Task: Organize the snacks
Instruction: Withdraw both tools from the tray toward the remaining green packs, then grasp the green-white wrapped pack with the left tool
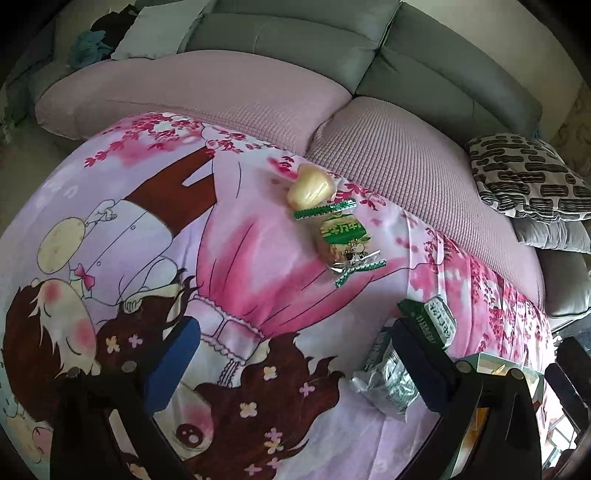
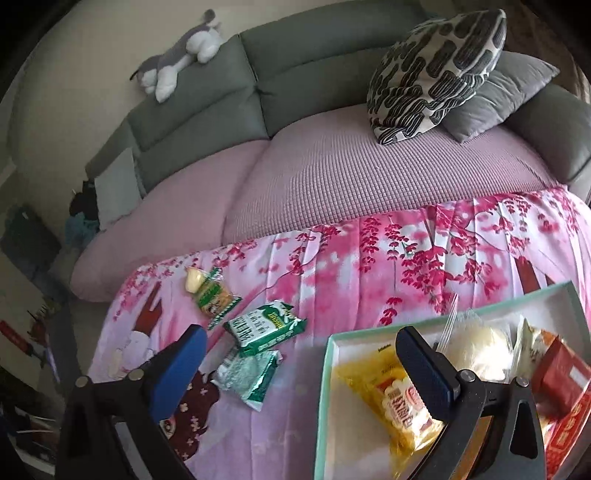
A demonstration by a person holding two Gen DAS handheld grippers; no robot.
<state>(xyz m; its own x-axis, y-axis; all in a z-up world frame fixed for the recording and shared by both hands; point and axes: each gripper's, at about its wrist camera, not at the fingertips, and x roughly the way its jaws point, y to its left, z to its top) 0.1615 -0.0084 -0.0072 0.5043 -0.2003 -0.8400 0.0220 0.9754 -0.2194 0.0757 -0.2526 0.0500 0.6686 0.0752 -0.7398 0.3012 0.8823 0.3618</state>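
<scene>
Several snacks lie on a pink cartoon-print cloth (image 1: 236, 258). A yellow heart-shaped jelly (image 1: 312, 186) touches a green-and-white cracker packet (image 1: 343, 240). Nearer lie a green biscuit packet (image 1: 432, 321) and a silver-green packet (image 1: 391, 376). My left gripper (image 1: 295, 354) hovers open and empty, its right finger beside those two packets. In the right wrist view the jelly (image 2: 194, 279), cracker packet (image 2: 216, 299), green packet (image 2: 264, 326) and silver-green packet (image 2: 251, 376) lie left of a mint-rimmed box (image 2: 328, 387). The box holds a yellow packet (image 2: 391, 398), a white bun (image 2: 476, 350) and a red packet (image 2: 565, 373). My right gripper (image 2: 303, 365) is open and empty above the box's left edge.
Behind the cloth stands a grey sofa (image 2: 303, 62) with a pink seat cover (image 2: 332, 173). A black-and-white patterned pillow (image 2: 436, 70) leans on a grey pillow (image 2: 495, 96). A plush toy (image 2: 181, 55) lies on the sofa back. A white cushion (image 1: 159, 29) sits far left.
</scene>
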